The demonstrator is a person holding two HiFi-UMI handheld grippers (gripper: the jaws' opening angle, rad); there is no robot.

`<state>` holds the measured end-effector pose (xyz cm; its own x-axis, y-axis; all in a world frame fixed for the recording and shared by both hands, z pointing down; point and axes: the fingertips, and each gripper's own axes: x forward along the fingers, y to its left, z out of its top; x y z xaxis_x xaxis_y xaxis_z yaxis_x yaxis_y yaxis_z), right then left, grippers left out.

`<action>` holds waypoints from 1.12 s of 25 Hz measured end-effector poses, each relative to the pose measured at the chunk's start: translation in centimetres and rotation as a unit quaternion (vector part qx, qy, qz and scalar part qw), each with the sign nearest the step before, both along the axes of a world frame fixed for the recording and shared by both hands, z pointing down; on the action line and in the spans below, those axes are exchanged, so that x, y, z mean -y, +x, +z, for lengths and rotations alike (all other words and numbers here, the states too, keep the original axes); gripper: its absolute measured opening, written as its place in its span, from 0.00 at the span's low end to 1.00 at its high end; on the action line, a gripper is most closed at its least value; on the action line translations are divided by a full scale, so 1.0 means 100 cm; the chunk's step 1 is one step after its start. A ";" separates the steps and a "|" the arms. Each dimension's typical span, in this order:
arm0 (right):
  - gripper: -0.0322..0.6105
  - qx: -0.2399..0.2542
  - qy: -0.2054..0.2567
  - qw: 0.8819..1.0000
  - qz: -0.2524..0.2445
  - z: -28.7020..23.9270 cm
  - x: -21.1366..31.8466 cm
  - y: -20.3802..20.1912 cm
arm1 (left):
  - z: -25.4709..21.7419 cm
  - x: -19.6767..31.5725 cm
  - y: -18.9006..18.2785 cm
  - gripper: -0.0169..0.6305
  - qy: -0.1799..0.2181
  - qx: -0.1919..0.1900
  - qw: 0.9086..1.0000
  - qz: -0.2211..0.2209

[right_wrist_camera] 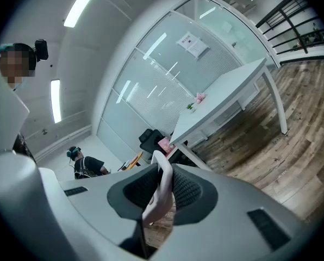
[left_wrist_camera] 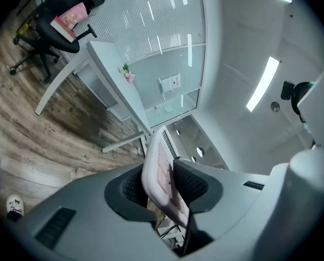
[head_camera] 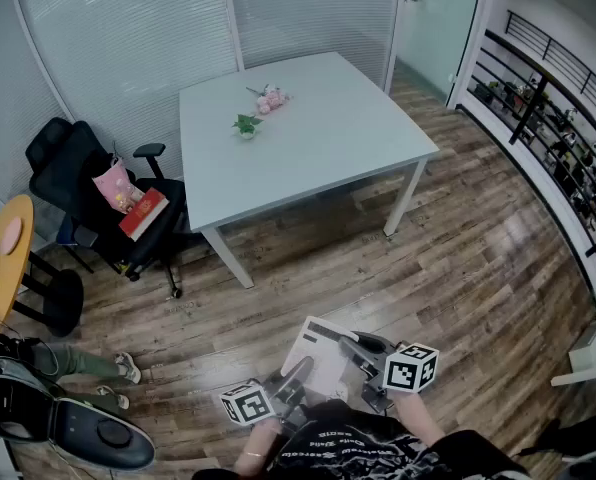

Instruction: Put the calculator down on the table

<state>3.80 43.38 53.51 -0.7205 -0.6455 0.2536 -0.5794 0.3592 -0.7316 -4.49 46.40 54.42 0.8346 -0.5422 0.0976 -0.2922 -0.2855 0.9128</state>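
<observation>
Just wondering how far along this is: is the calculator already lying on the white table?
No, the calculator is held up over the wooden floor, apart from the table.

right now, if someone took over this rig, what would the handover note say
Left tool: shut on one edge of the calculator.
Right tool: shut on its other side.
Calculator: held in the air over the wooden floor, well short of the white table.
Table: small green plant and pink flowers toward its far side; the near part is bare.
Done: calculator gripped by both tools.
Left: go to the table, lay it on the bare part, open both tools.
</observation>
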 end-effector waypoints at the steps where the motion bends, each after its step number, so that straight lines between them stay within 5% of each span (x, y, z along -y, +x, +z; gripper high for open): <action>1: 0.17 -0.003 0.000 1.000 0.000 0.000 -0.002 -0.004 | 0.002 -0.002 -0.004 0.24 -0.003 -0.001 1.000 0.000; 12: 0.18 -0.013 -0.008 0.999 0.030 -0.001 -0.009 -0.022 | 0.000 -0.001 -0.023 0.24 -0.009 -0.017 1.000 0.020; 19: 0.19 -0.058 0.020 0.996 0.066 -0.003 -0.006 -0.035 | 0.020 0.005 -0.043 0.24 -0.041 0.012 0.999 0.028; 23: 0.19 -0.048 0.018 0.995 0.085 0.004 -0.009 -0.046 | 0.010 0.012 -0.049 0.25 -0.003 0.002 0.999 0.035; 28: 0.19 -0.049 0.012 0.993 0.107 0.011 -0.011 -0.058 | 0.018 0.015 -0.063 0.25 -0.017 0.009 0.999 0.034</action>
<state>-1.96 44.52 54.65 -0.5389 -0.7880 0.2978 -0.7117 0.2369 -0.6613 -10.80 44.91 56.23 0.8674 -0.4802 0.1304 -0.2895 -0.2738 0.9172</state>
